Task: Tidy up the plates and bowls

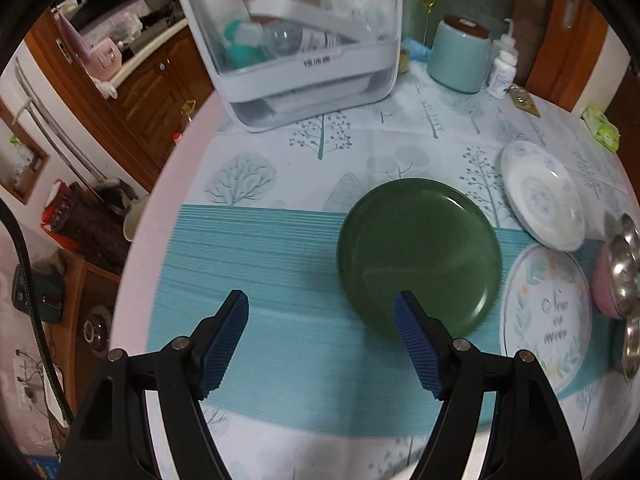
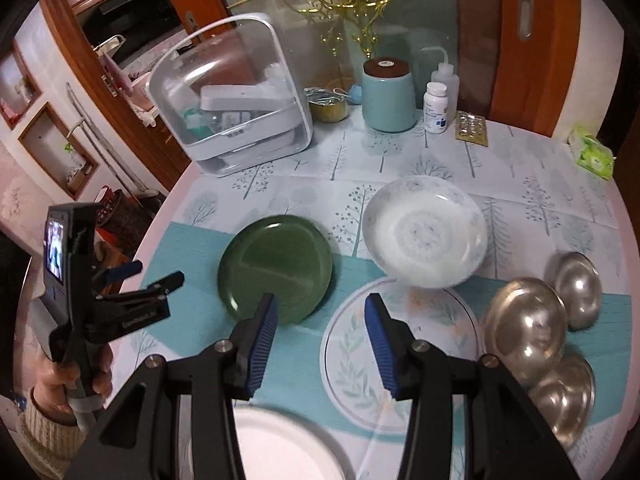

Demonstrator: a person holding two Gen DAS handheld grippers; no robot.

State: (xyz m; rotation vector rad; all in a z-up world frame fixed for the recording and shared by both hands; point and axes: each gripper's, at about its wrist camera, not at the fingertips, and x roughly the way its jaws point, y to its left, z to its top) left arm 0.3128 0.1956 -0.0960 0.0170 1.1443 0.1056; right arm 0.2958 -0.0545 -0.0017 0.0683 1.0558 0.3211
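Plates and bowls lay scattered singly over the tablecloth (image 2: 520, 168); nothing looked stacked or sorted, so by my judgement the organizing was barely begun and nearly all of it remained. In the right wrist view the green plate (image 2: 275, 268) sat at about ten o'clock of the right gripper (image 2: 320, 340), the white bowl (image 2: 426, 232) at one o'clock, the leaf-patterned plate (image 2: 400, 364) under its right finger, and three steel bowls (image 2: 524, 332) at three o'clock. That gripper's jaws stood partly apart with nothing between them. In the left wrist view the left gripper (image 1: 320, 344) hung wide apart and empty, the green plate (image 1: 420, 256) at its one o'clock, behind its right fingertip.
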